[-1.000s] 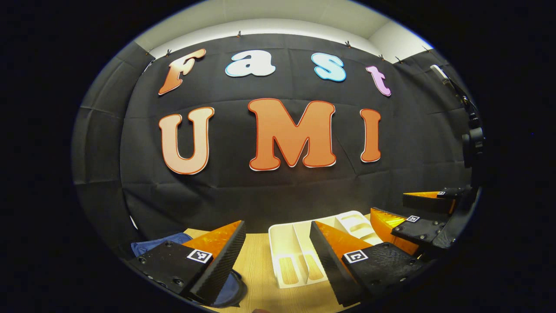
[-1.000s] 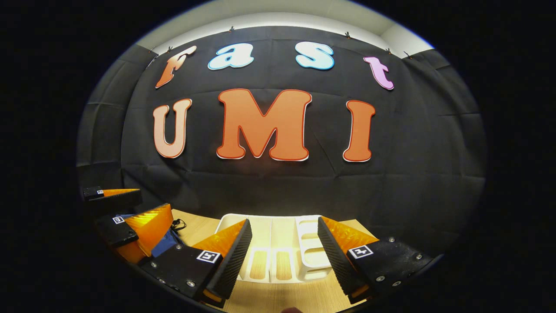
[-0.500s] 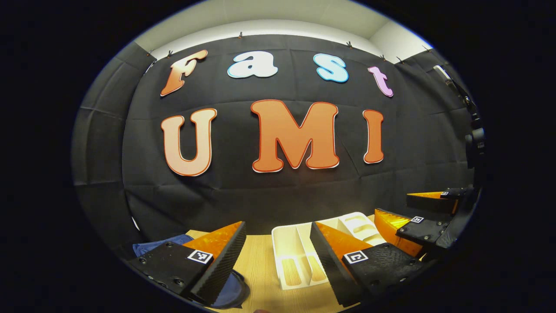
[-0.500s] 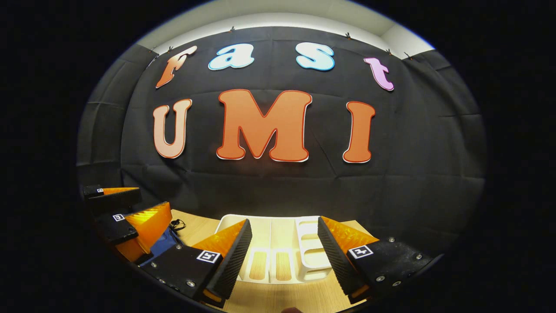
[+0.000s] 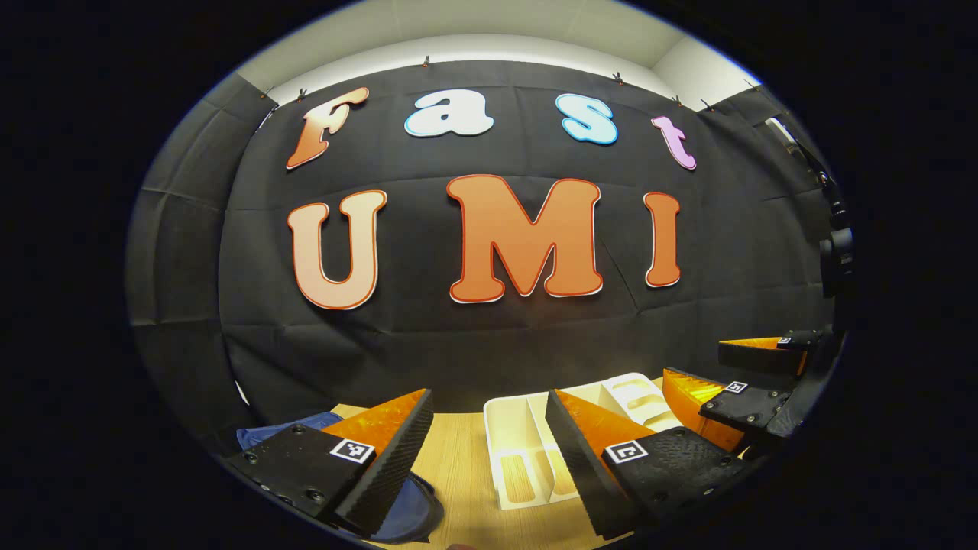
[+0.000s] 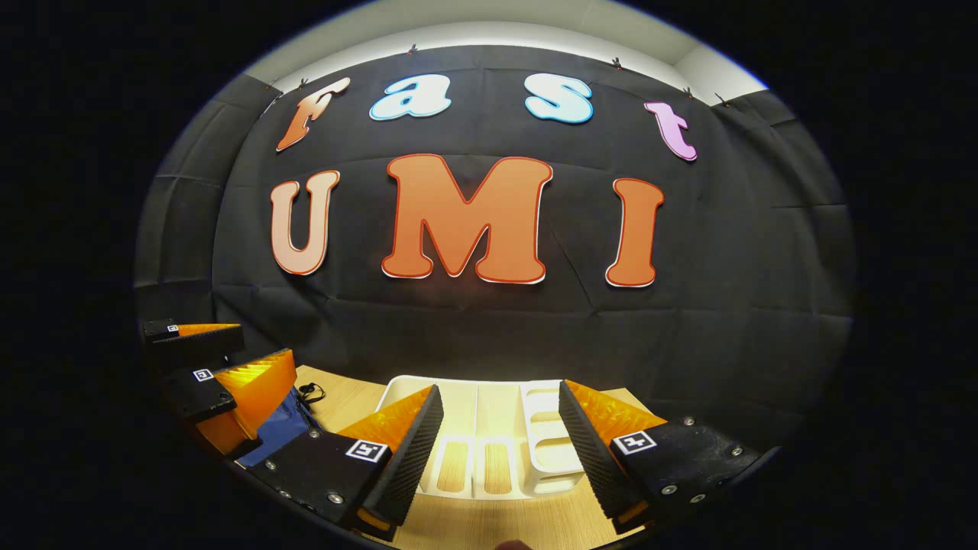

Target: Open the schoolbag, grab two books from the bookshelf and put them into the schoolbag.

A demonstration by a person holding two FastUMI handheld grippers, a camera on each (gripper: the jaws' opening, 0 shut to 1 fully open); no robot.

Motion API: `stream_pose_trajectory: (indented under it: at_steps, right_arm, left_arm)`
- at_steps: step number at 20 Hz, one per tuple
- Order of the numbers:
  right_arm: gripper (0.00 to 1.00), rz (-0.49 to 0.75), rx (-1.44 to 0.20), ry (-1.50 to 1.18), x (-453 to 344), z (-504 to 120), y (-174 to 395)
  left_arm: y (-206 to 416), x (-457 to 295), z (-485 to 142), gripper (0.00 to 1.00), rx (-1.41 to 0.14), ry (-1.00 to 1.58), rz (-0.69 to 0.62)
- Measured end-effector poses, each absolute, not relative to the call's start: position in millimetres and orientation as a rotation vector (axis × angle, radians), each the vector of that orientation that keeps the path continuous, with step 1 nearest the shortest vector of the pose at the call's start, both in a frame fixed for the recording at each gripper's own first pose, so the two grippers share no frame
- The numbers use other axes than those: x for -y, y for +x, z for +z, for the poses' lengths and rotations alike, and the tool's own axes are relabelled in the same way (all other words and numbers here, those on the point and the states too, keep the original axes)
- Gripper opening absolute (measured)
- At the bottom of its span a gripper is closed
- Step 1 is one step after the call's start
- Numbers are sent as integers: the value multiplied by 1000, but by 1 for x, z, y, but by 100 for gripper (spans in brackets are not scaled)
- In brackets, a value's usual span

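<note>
A blue schoolbag (image 5: 284, 425) lies on the wooden table (image 5: 458, 458) at the left, partly behind the left finger of my left gripper (image 5: 487, 393). That gripper is open and holds nothing. A white bookshelf rack (image 5: 519, 428) lies ahead and to the right, and the table shows through slots in its floor. My right gripper (image 6: 500, 388) hovers open right over the rack (image 6: 550, 458), also holding nothing. In the right gripper view the schoolbag (image 6: 283, 426) is a blue patch at the lower left, below the left gripper (image 6: 229, 355). The right gripper (image 5: 726, 370) appears at the far right of the left gripper view.
The black cloth wall stands close behind the table's far edge. A dark stand (image 5: 837, 252) rises at the right side. A thin black cord (image 6: 309, 393) lies on the table (image 6: 344, 401) beside the bag.
The left gripper has drifted slightly, so the rack sits a little farther right in its view. The right gripper has barely moved. Both stay open.
</note>
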State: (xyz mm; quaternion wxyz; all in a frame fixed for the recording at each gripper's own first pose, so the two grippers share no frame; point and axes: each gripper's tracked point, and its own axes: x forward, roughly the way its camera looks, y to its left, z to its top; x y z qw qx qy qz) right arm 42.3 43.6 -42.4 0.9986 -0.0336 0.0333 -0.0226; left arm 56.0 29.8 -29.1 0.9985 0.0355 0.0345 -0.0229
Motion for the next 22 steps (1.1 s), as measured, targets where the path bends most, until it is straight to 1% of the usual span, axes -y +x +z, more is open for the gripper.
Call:
stream_pose_trajectory:
  at_steps: [16, 20, 22]
  right_arm:
    - [92, -46, -85, -72, -46, -48, 46]
    - [92, -51, -84, -76, -45, -47, 45]
    - [92, -57, -84, -74, -43, -47, 46]
  left_arm:
    - [60, -32, -41, 93, -104, 52, -54]
    - [63, -48, -39, 93, -90, 23, -15]
    - [64, -46, -45, 93, -107, 21, -23]
